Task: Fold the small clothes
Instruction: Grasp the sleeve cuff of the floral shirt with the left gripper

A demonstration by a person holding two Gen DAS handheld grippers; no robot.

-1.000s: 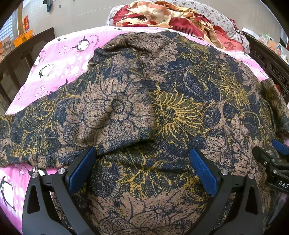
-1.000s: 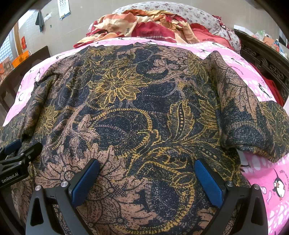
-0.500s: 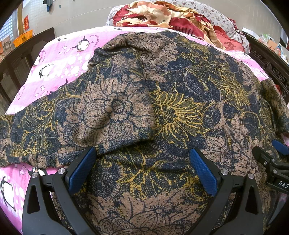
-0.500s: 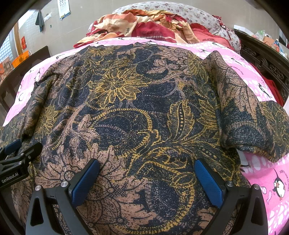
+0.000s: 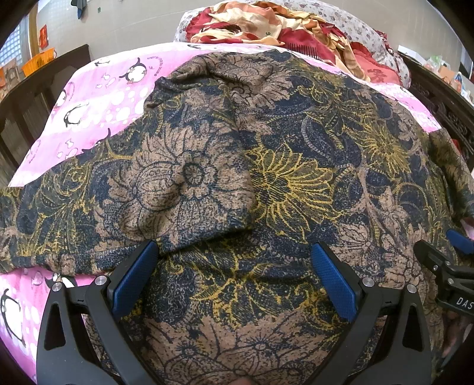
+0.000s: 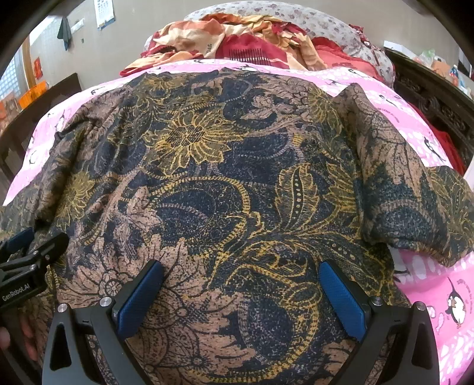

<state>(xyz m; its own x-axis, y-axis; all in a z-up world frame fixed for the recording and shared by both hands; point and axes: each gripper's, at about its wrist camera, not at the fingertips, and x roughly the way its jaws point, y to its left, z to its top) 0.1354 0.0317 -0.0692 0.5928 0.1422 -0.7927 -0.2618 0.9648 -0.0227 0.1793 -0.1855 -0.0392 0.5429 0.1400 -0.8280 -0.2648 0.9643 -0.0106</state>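
A brown, navy and yellow floral garment [image 5: 281, 177] lies spread on a pink penguin bedsheet [image 5: 97, 97]; it also fills the right wrist view [image 6: 207, 192]. Its left sleeve [image 5: 183, 183] is folded inward over the body; the right sleeve [image 6: 400, 192] lies out to the right. My left gripper [image 5: 234, 254] is open, its jaws wide apart just above the garment's near hem, holding nothing. My right gripper [image 6: 241, 275] is open too, over the hem further right. Each gripper shows at the edge of the other's view, the right one [image 5: 444, 266] and the left one [image 6: 26, 254].
A heap of red and cream bedding with a floral pillow [image 5: 281, 26] lies at the head of the bed. Dark wooden bed frames stand at the left [image 5: 32, 97] and right [image 6: 438, 97]. Pink sheet shows at the near right [image 6: 438, 299].
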